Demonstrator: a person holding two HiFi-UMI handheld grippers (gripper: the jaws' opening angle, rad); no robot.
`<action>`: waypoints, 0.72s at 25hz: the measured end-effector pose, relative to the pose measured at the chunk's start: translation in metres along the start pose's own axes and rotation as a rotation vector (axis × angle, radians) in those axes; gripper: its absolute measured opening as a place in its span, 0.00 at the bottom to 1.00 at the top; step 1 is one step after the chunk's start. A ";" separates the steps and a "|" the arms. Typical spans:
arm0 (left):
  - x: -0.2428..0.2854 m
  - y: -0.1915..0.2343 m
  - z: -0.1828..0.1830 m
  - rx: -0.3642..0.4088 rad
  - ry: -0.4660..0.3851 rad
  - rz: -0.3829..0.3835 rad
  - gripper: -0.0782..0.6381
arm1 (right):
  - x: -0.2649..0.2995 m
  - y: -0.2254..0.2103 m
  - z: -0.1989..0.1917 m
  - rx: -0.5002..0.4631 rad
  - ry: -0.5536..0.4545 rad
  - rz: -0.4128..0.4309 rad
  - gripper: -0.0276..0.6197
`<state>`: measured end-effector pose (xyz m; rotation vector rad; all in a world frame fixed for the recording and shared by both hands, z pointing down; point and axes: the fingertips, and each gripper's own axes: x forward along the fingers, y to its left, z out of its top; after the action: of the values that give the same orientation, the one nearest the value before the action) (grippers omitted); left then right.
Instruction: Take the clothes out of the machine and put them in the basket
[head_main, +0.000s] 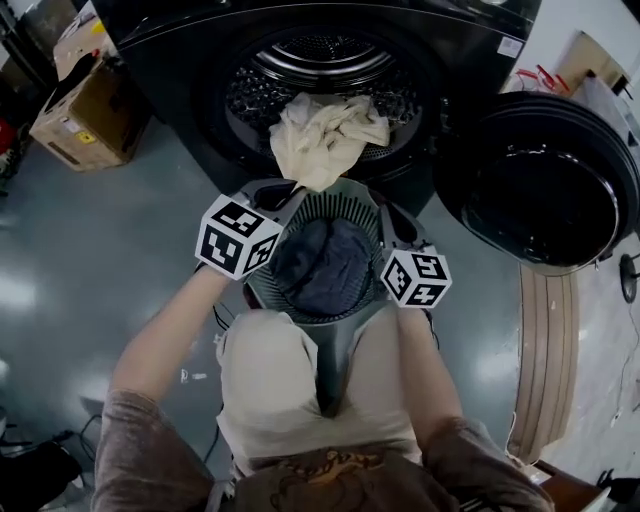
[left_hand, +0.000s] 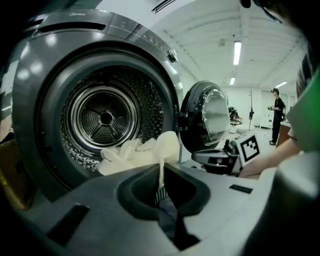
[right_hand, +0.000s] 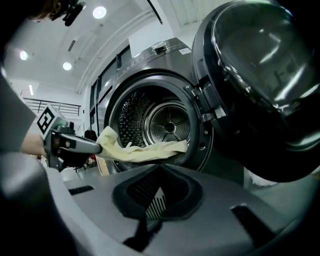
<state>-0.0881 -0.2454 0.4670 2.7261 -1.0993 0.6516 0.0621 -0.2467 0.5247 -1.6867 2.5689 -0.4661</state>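
Note:
A cream cloth (head_main: 325, 135) hangs out of the washing machine's drum (head_main: 320, 70) over its lip. My left gripper (head_main: 295, 188) is shut on the cloth's lower end, and a thin strip of it runs between the jaws in the left gripper view (left_hand: 161, 172). From the right gripper view the cloth (right_hand: 145, 150) stretches from the drum to the left gripper (right_hand: 75, 145). Below the door opening stands the grey ribbed basket (head_main: 335, 203) with dark blue clothes (head_main: 325, 265) in it. My right gripper (head_main: 387, 213) hovers at the basket's right rim, jaws together with nothing in them.
The machine's round door (head_main: 545, 185) stands swung open at the right. Cardboard boxes (head_main: 85, 110) sit on the floor at the left. A curved wooden board (head_main: 545, 350) lies at the right. A person (left_hand: 276, 112) stands far off in the room.

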 end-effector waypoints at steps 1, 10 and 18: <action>-0.007 -0.005 -0.001 -0.006 0.000 -0.008 0.14 | 0.000 0.000 0.001 0.000 -0.004 -0.001 0.04; -0.036 -0.056 -0.010 0.050 0.030 -0.129 0.14 | -0.001 0.003 0.003 0.002 -0.023 0.012 0.04; -0.023 -0.038 -0.029 0.031 0.064 -0.056 0.37 | -0.008 -0.002 0.007 0.005 -0.031 0.008 0.04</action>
<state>-0.0867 -0.1955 0.4849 2.7299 -1.0033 0.7479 0.0685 -0.2424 0.5177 -1.6674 2.5504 -0.4419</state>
